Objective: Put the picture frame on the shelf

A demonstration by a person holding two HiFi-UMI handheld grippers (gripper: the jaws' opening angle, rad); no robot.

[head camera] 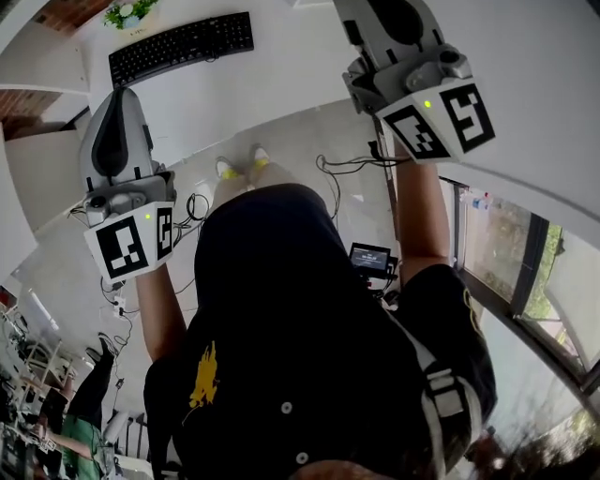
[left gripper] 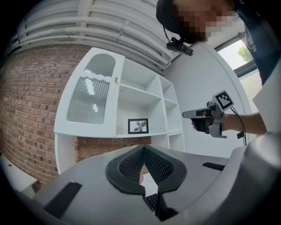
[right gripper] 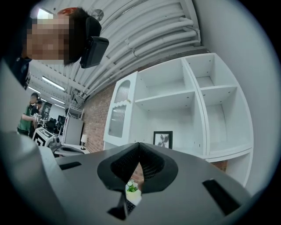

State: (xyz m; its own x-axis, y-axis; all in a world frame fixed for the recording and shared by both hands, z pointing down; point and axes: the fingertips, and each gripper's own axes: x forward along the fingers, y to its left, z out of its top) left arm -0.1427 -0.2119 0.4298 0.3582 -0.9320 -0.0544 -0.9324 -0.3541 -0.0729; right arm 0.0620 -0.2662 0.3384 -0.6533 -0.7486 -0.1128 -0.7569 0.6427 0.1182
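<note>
A black picture frame point(left gripper: 138, 125) with a pale flower print stands upright on the middle board of the white shelf unit point(left gripper: 131, 90). The right gripper view shows the same frame point(right gripper: 163, 139) on the shelf unit point(right gripper: 175, 99). Both grippers are held up in the air, well away from the shelf. My left gripper point(left gripper: 144, 148) is shut with nothing between its pads. My right gripper point(right gripper: 139, 145) is shut and holds nothing. In the left gripper view, a hand holds the right gripper point(left gripper: 186, 114) to the right of the shelf. In the head view, the left gripper point(head camera: 120, 94) and the right gripper point(head camera: 389, 19) rise above the person's body.
A white desk point(head camera: 281, 80) below carries a black keyboard point(head camera: 181, 45) and a small plant point(head camera: 129, 11). Cables point(head camera: 347, 167) lie on the floor by the person's feet. A brick wall point(left gripper: 26, 110) and a ribbed-glass cabinet door point(left gripper: 90, 99) flank the shelf. A window point(head camera: 525, 253) is on the right.
</note>
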